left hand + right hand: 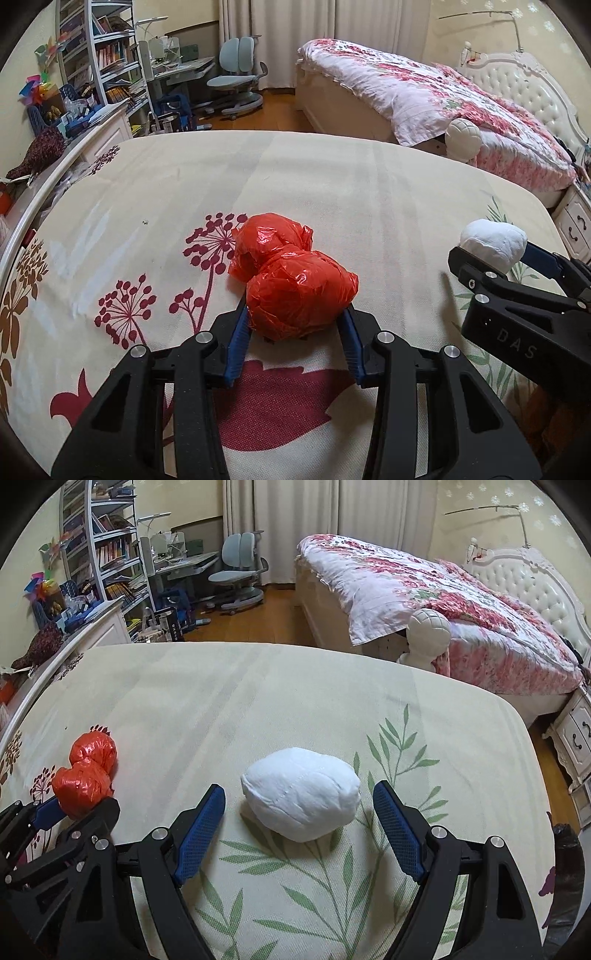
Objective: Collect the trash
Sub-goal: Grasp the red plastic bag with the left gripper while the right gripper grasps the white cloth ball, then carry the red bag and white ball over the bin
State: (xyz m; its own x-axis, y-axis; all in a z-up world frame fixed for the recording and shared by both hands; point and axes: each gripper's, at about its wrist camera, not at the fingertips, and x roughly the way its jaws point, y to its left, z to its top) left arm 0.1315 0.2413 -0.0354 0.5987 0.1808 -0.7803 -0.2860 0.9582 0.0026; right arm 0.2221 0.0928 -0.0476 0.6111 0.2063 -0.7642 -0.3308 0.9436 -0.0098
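Observation:
A crumpled red plastic bag (291, 280) lies on the cream floral bed cover (295, 177). My left gripper (295, 325) is shut on the bag's near lump, blue pads pressing both sides. The bag also shows in the right wrist view (85, 775), with the left gripper (66, 812) on it. A white wad of tissue (301, 794) lies on the cover (258, 701) between the fingers of my right gripper (299, 812), which is open and apart from it on both sides. In the left wrist view the wad (493, 243) sits at the right gripper's tips (487, 258).
A second bed with a pink floral quilt (424, 96) stands beyond, with a white round toy (461, 138) at its side. A desk chair (236, 74), desk and bookshelf (103, 55) stand at the back left. A white rail (44, 192) runs along the left edge. A nightstand (576, 738) stands at the right.

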